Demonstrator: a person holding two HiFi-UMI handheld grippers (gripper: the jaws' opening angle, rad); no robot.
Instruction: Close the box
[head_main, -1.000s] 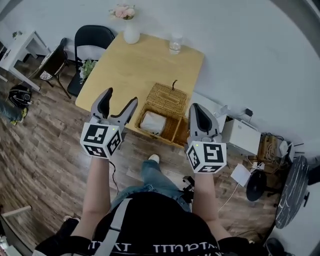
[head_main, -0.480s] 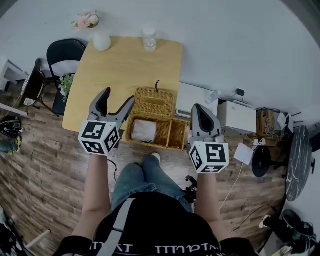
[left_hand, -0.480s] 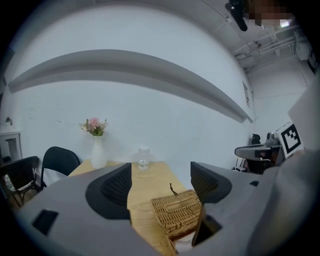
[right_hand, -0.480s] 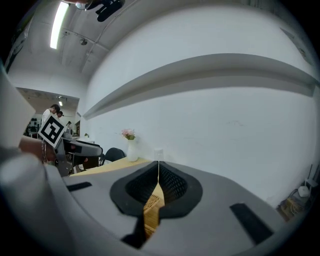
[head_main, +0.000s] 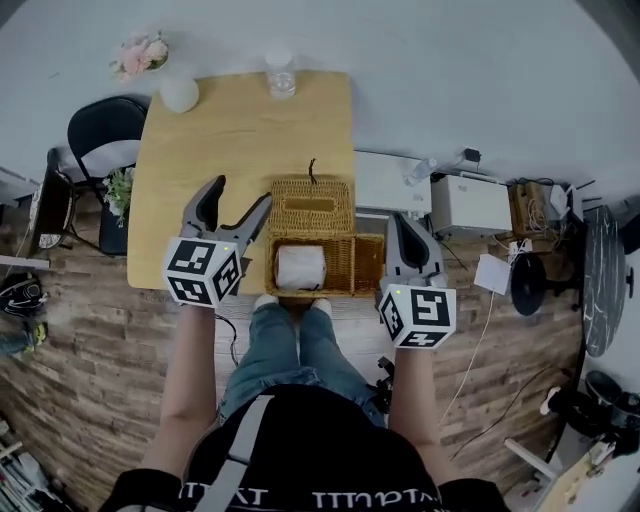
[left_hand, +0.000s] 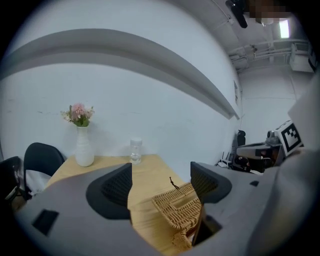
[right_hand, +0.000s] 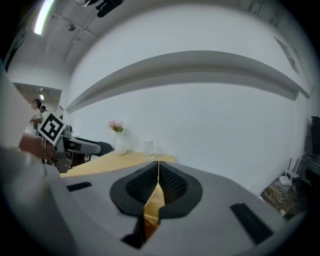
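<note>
A: How will the wicker box (head_main: 366, 262) handle?
B: Light and stiff, I think, with a rough weave. It sits at frame centre in the head view, on the table (head_main: 240, 130) edge. Its lid (head_main: 311, 205) is folded back just above; take the lid's far edge.
A: The claws?
B: Left gripper (head_main: 238, 203) is wide apart and empty. Right gripper (head_main: 405, 232) is pressed together, holding nothing.

Left gripper (head_main: 240, 196) jaws apart, right gripper (head_main: 402, 222) jaws together — both forearms extended forward

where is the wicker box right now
In the head view the wicker box sits open at the table's near edge, between the left gripper and the right gripper.
</note>
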